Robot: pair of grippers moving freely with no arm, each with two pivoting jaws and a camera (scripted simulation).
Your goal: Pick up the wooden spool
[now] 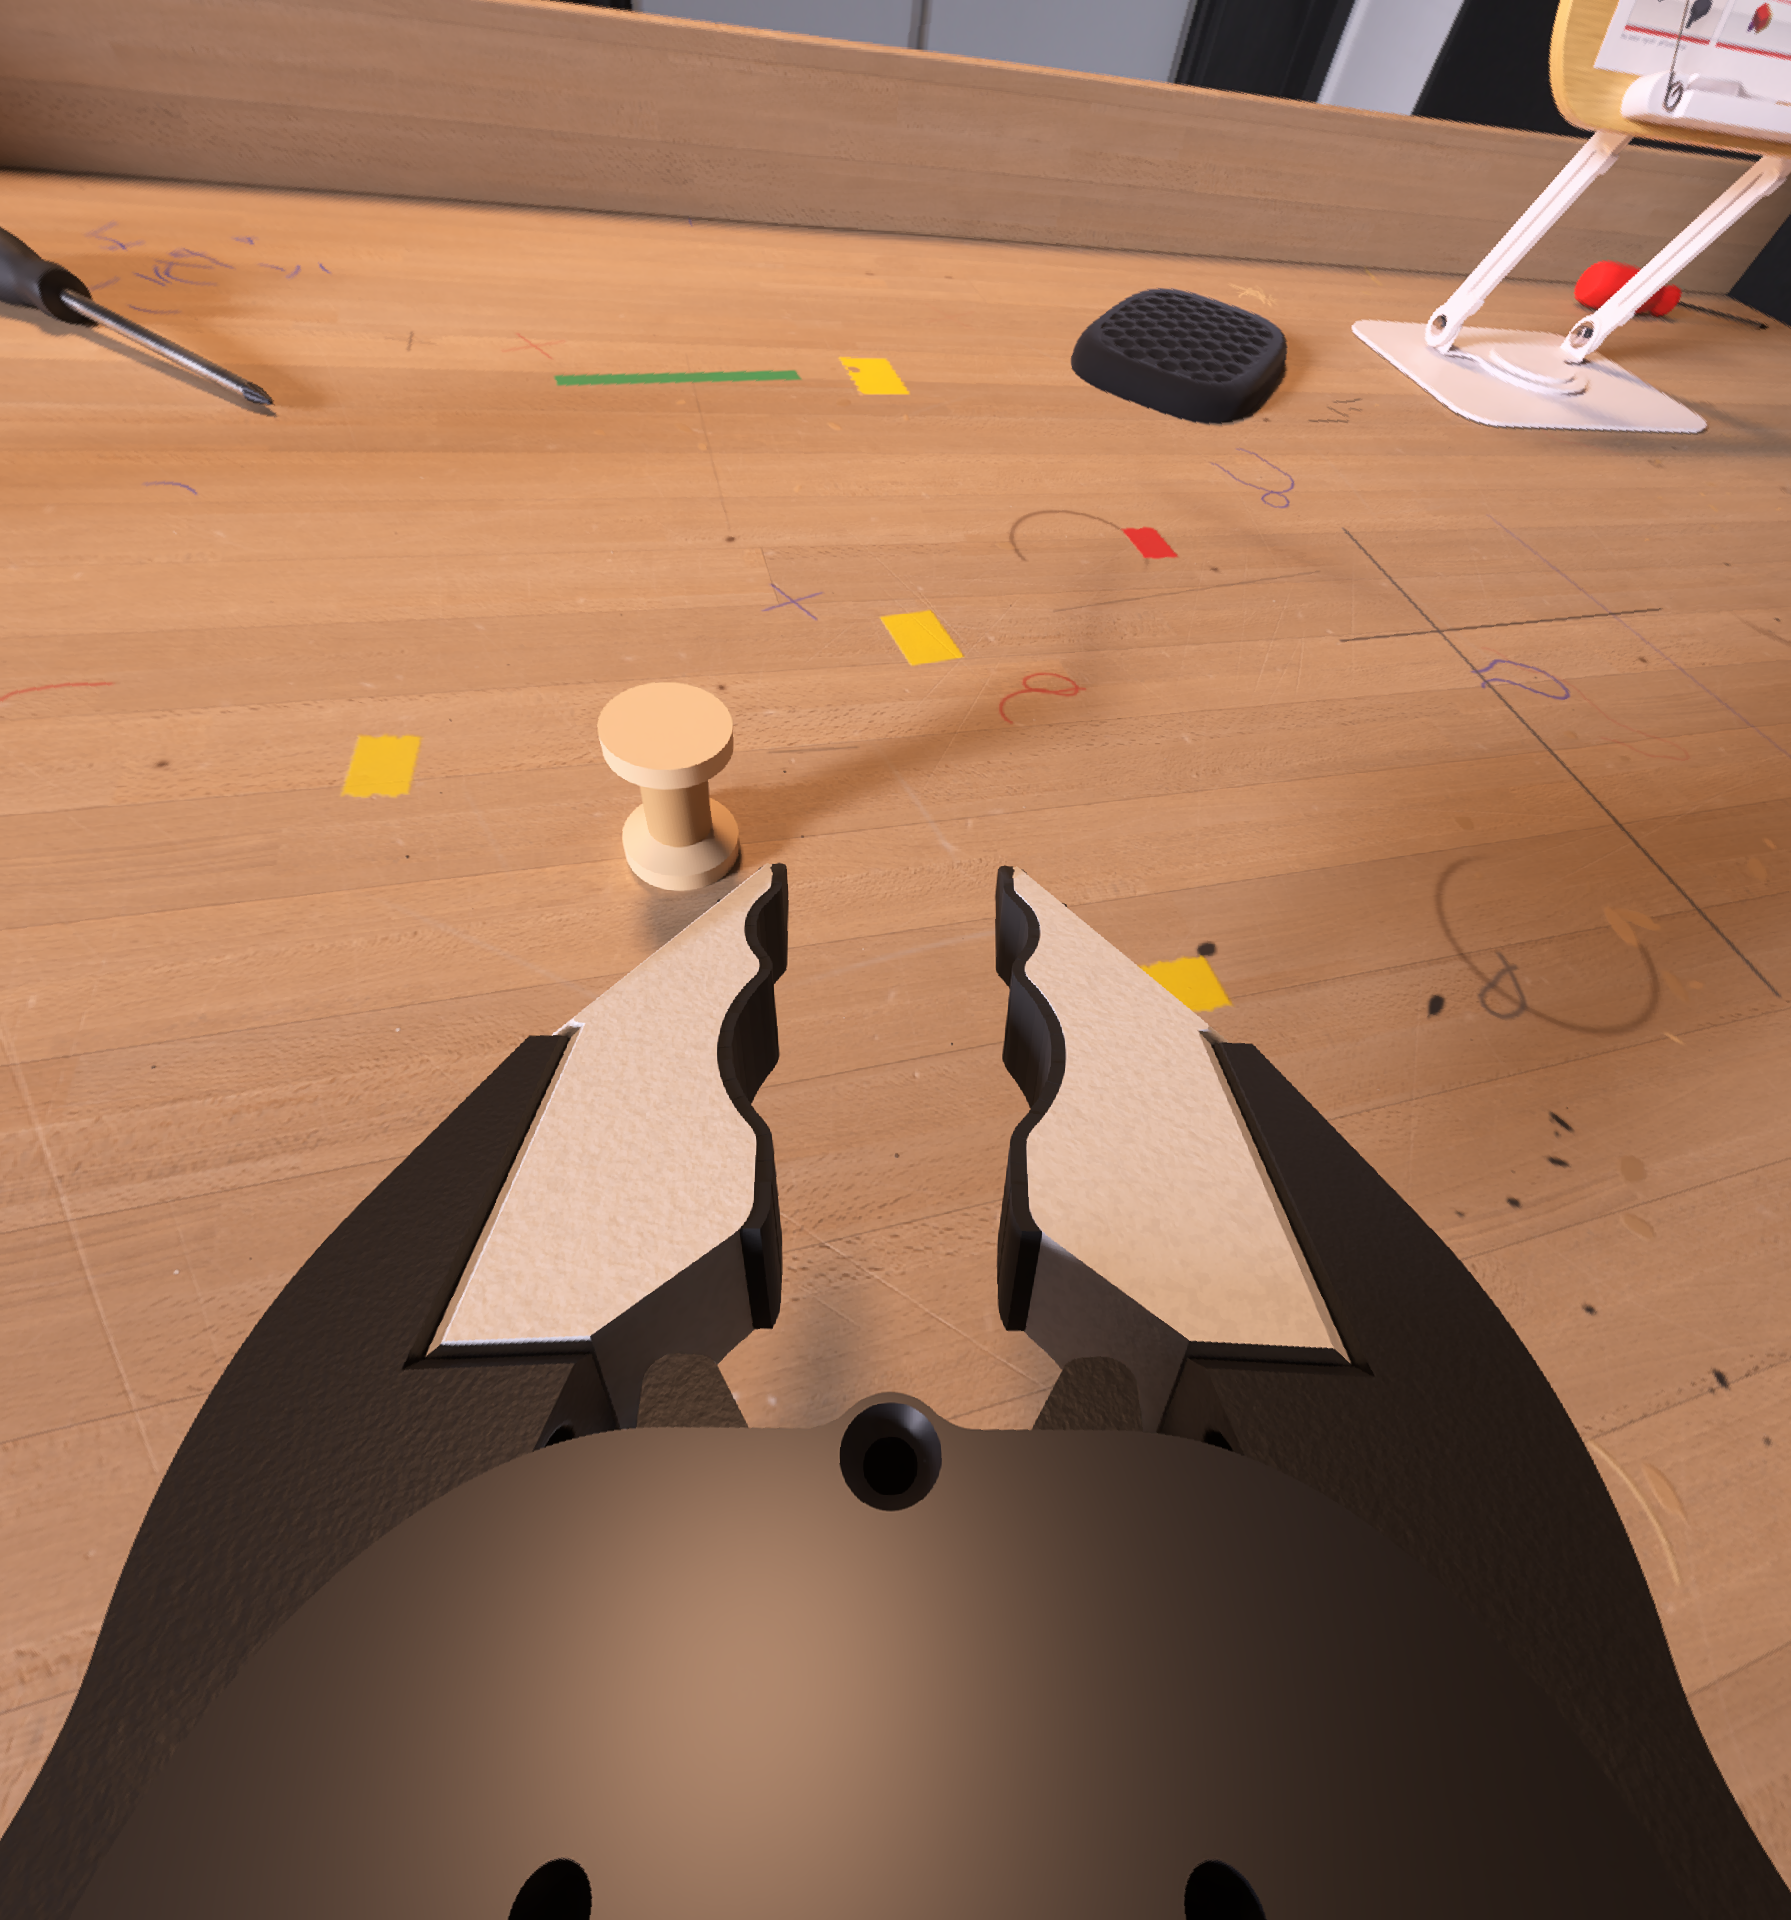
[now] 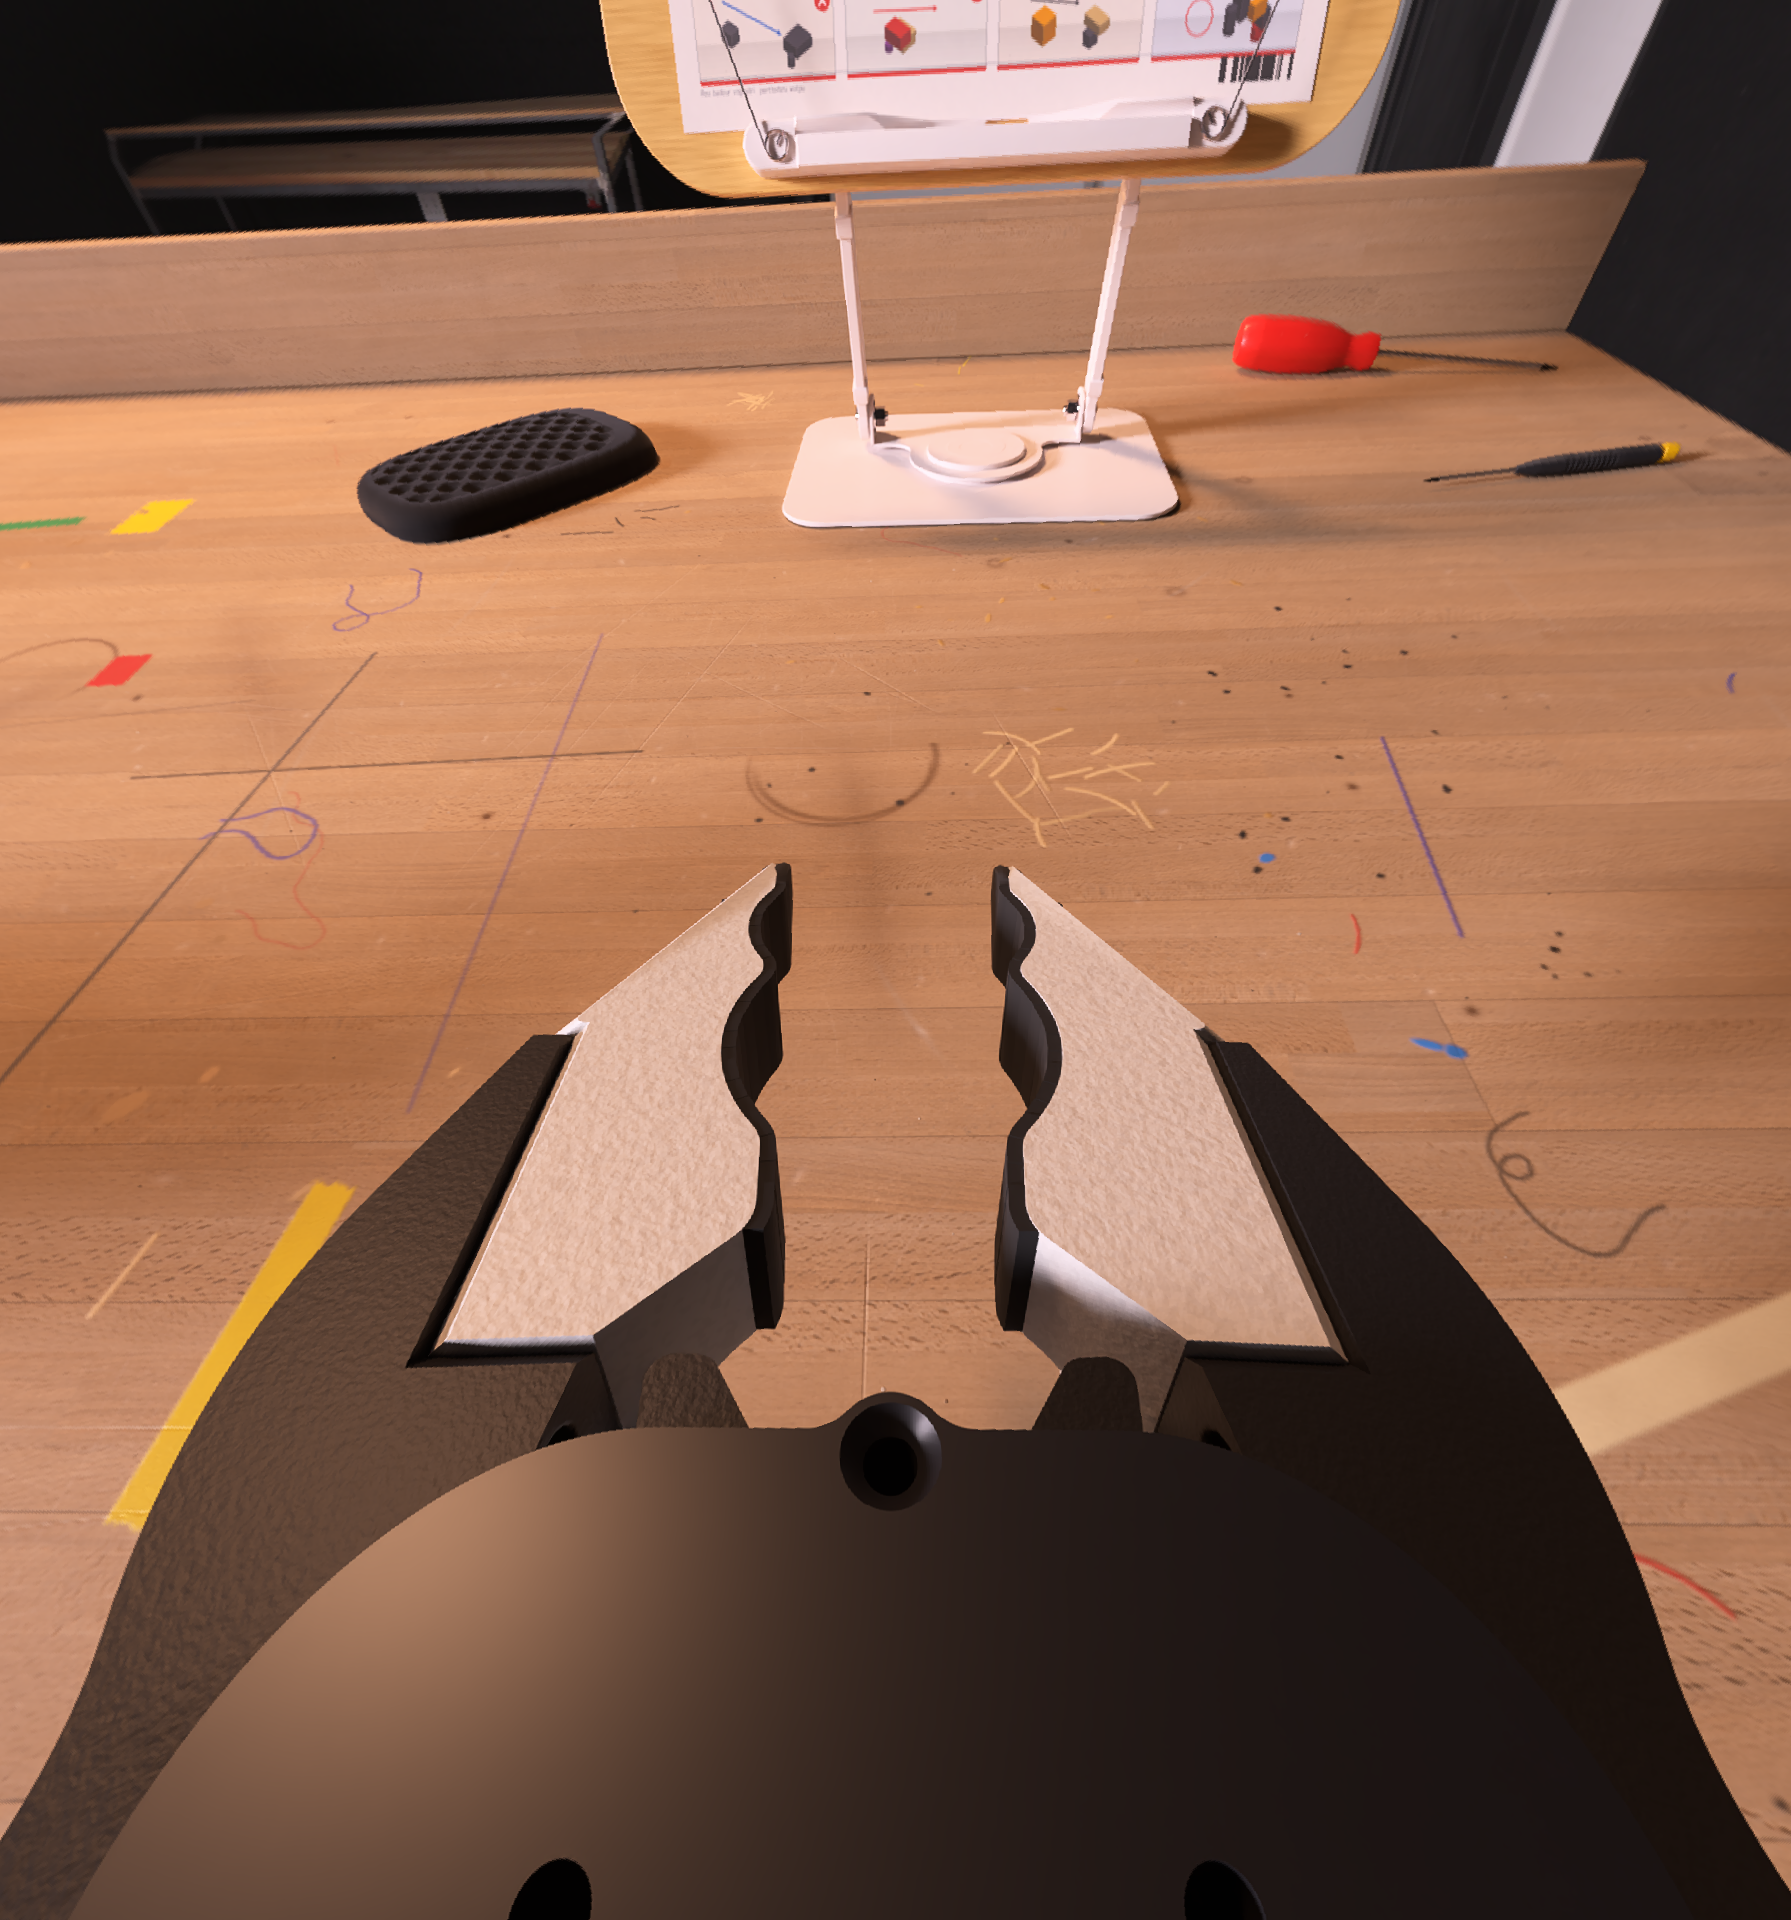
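Spool [image 1: 669, 784] just left of gripper [image 1: 891, 883]

The left wrist view looks forward and down along its own tool [image 1: 891, 883], close above the wooden surface [image 1: 351, 1039], facing the back wall at a tilt, so the far edge slopes down to the right. The right wrist view sits likewise behind its tool [image 2: 891, 883], level, squarely facing the white stand [image 2: 979, 468]. Both views share the black perforated pad [image 1: 1180, 353] [image 2: 506, 473], that stand [image 1: 1525, 379], the red-handled screwdriver [image 1: 1608, 283] [image 2: 1306, 343] and the red tape patch [image 1: 1149, 542] [image 2: 120, 670]
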